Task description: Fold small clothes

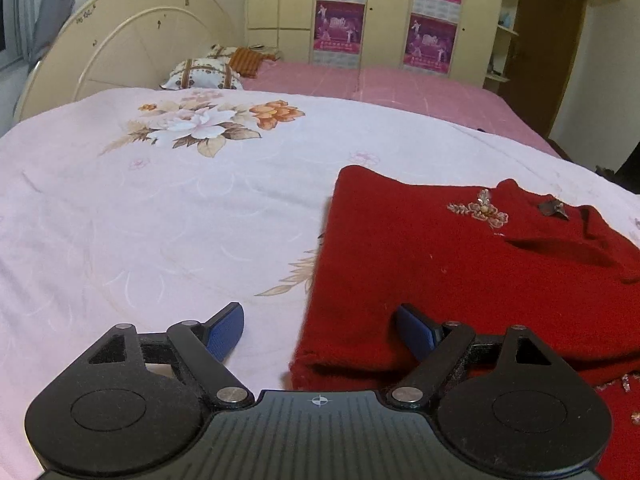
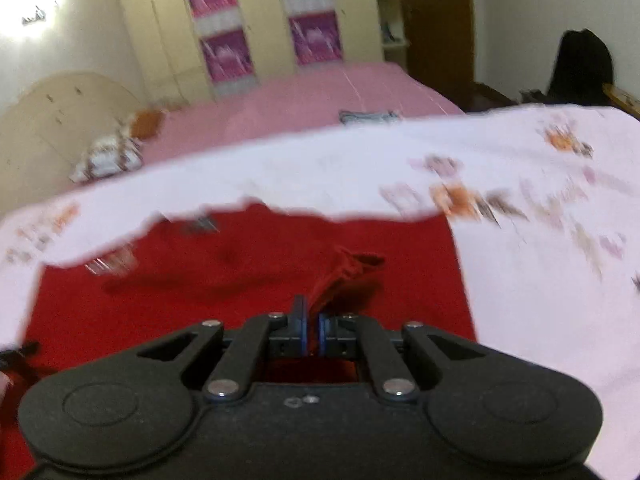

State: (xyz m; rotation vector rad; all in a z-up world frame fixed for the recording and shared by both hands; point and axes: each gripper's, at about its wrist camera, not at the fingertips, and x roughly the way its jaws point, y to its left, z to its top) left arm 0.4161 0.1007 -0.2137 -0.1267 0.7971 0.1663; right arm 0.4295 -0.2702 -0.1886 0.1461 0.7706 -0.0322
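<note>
Sweater (image 1: 440,264) lies on the quilt (image 1: 160,208), right of the left tool (image 1: 320,334); pillows (image 1: 204,74) sit behind, by the headboard (image 1: 120,40), wardrobe (image 1: 280,8) beyond.

Black tongs (image 1: 320,330), blue pads (image 1: 226,330)

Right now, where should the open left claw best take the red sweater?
Probably the near corner of the red sweater, coming from its free side edge. There the fabric lies doubled and flat between the open left claw fingers, over the bedsheet.
</note>
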